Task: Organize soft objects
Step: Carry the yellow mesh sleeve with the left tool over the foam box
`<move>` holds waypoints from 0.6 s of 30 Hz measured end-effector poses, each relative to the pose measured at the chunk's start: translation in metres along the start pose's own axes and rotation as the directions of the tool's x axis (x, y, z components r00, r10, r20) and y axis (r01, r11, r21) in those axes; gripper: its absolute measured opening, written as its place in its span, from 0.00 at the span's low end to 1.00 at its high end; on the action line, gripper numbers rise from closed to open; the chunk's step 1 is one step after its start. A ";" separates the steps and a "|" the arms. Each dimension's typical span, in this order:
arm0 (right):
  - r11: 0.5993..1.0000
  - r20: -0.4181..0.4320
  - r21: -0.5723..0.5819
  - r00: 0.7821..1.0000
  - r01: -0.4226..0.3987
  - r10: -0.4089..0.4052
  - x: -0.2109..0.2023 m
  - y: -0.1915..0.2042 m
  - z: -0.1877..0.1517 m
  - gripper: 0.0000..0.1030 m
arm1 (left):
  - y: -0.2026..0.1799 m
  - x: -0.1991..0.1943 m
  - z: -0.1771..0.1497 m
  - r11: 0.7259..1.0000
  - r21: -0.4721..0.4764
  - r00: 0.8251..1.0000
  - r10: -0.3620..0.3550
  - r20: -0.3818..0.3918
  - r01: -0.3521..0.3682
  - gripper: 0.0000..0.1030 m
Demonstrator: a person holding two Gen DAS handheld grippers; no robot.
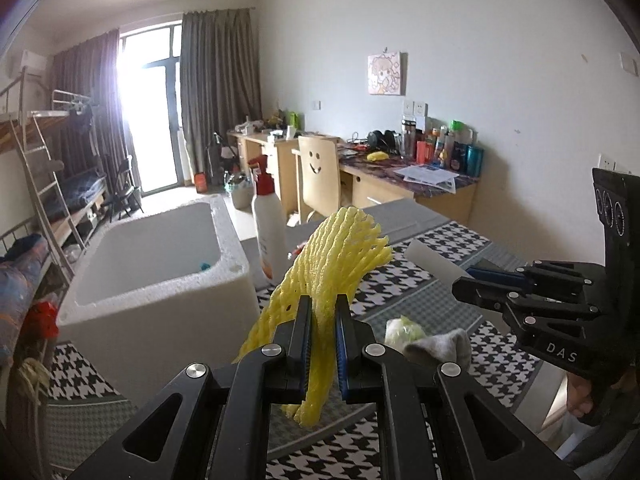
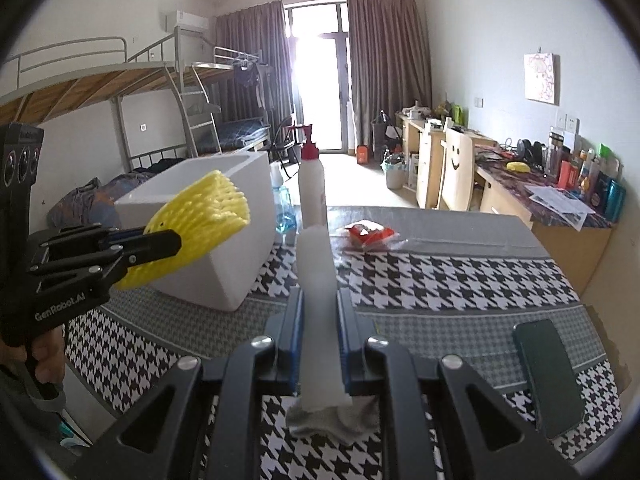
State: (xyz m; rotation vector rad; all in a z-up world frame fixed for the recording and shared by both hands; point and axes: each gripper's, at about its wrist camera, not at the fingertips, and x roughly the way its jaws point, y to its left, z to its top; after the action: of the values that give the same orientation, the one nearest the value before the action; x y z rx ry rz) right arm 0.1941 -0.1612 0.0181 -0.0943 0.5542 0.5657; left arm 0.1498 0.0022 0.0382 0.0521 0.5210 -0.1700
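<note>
Left gripper point(image 1: 324, 344): you are holding its jaws nearly closed on the yellow foam net point(image 1: 336, 256), pinching it near its lower end so the mesh is fanning up and out beyond the fingertips (a soft thing, so a narrow squeeze is enough).
Right gripper point(image 2: 320, 336): you are clamping its jaws almost together on the white foam strip point(image 2: 316, 280), which is sticking forward and up, clear of the desk point(image 2: 460, 276).
White foam box point(image 1: 160, 276): it is sitting open on the far left of the desk, just beyond the net; it is probably where both pieces are heading, which would explain why you are carrying them raised.
Grey sock point(image 1: 440, 346): it is lying on the near part of the desk beside a pale green crumpled piece point(image 1: 404, 328), neither gathered yet.
White spray bottle point(image 2: 313, 184): it is standing upright just right of the box, close enough to knock as you are swinging across.
Stage: two soft items in hand, at least two waiting.
</note>
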 end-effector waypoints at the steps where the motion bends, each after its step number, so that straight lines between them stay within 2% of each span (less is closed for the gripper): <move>1: 1.000 0.001 0.001 1.000 0.001 -0.001 0.000 0.000 0.002 0.17 | 0.001 0.000 0.002 1.000 -0.003 1.000 0.000 0.003 0.000 0.11; 18: 0.999 0.029 -0.041 0.999 -0.021 0.022 0.011 0.016 0.035 0.17 | 0.015 0.006 0.017 0.998 -0.007 0.997 0.067 0.047 -0.067 0.11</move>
State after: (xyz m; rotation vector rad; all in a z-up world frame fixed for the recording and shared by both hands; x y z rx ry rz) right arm 0.2100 -0.1341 0.0435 -0.1189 0.5156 0.5985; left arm 0.1655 0.0146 0.0500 0.0602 0.4719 -0.1042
